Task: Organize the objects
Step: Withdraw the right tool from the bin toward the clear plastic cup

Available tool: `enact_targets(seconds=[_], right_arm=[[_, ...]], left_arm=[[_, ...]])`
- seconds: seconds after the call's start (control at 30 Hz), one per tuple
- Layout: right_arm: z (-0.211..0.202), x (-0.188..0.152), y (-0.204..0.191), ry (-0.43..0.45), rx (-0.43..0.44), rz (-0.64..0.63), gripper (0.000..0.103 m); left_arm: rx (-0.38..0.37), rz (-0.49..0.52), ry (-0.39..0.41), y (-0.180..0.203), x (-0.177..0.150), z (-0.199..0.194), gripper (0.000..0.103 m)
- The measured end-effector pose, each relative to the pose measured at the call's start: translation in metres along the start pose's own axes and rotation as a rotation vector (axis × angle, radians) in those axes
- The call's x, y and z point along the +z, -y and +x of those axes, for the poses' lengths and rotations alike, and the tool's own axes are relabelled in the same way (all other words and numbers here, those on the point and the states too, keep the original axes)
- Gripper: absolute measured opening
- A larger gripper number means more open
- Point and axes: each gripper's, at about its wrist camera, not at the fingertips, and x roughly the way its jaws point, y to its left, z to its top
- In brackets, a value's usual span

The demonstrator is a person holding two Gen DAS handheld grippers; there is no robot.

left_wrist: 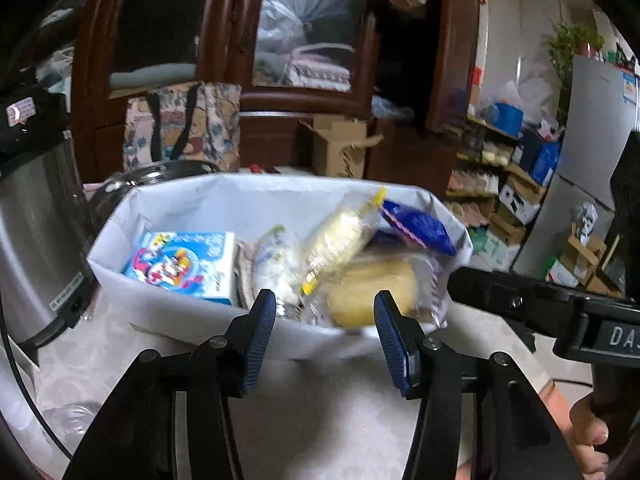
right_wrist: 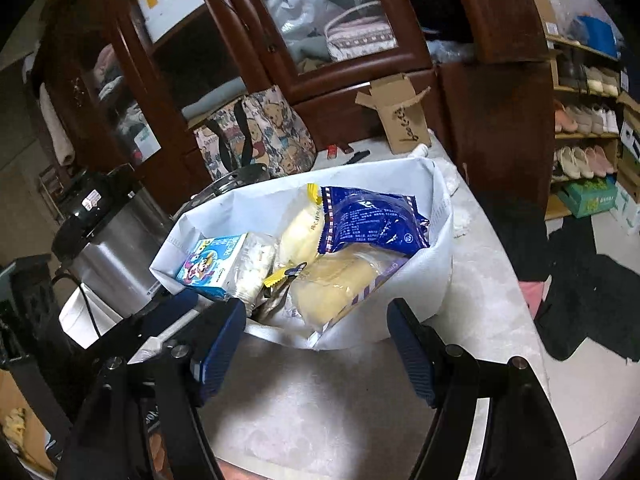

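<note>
White fabric bins [right_wrist: 436, 248]: one
Blue cartoon cartons [right_wrist: 212, 260]: one
Blue snack packets [right_wrist: 372, 220]: one
Yellow bread packs: two, upright [right_wrist: 300, 232] and lying [right_wrist: 340, 284]
Clear white-filled packets [right_wrist: 256, 264]: one
Steel cookers [right_wrist: 108, 248]: one
Cardboard boxes [right_wrist: 404, 116]: one
Bear-print bags [right_wrist: 260, 132]: one

bin [right_wrist: 436, 264] on table [right_wrist: 480, 320] | carton [right_wrist: 212, 264] inside, left | cooker [right_wrist: 108, 248] beside

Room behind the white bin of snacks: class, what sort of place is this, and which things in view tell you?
Most likely a lived-in home, perhaps a living or dining area. A dark wooden glass-door cabinet holds folded linens, a shoe rack stands by the wall, and a fridge is nearby.
</note>
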Motion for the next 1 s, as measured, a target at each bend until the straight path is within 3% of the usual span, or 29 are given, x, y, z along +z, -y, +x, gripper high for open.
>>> enact_targets(seconds=[0.27,0.47,0.67,0.8,1.0], right_arm=[[0.005,-0.007,-0.007,-0.009,-0.064,-0.041,0.072],[0.005,-0.009,-0.011,-0.007,-0.066,-0.065,0.072],[0.006,-0.014,-0.023,-0.026,-0.024,-0.097,0.072],[0.012,-0.023,-0.038,-0.040,-0.022,-0.130,0.072],[0.028,-0.035,-0.054,-0.087,-0.029,-0.146,0.072]], left_arm=[[0.006,0.067,-0.041,0.013,-0.007,0.004,0.051],[-0.012,0.001,-0.087,0.001,-0.006,0.003,0.051],[-0.083,-0.078,-0.155,-0.041,-0.013,-0.009,0.051],[-0.074,-0.077,-0.135,-0.076,-0.023,-0.030,0.051],[-0.118,-0.219,-0.052,-0.140,-0.039,-0.071,0.051]])
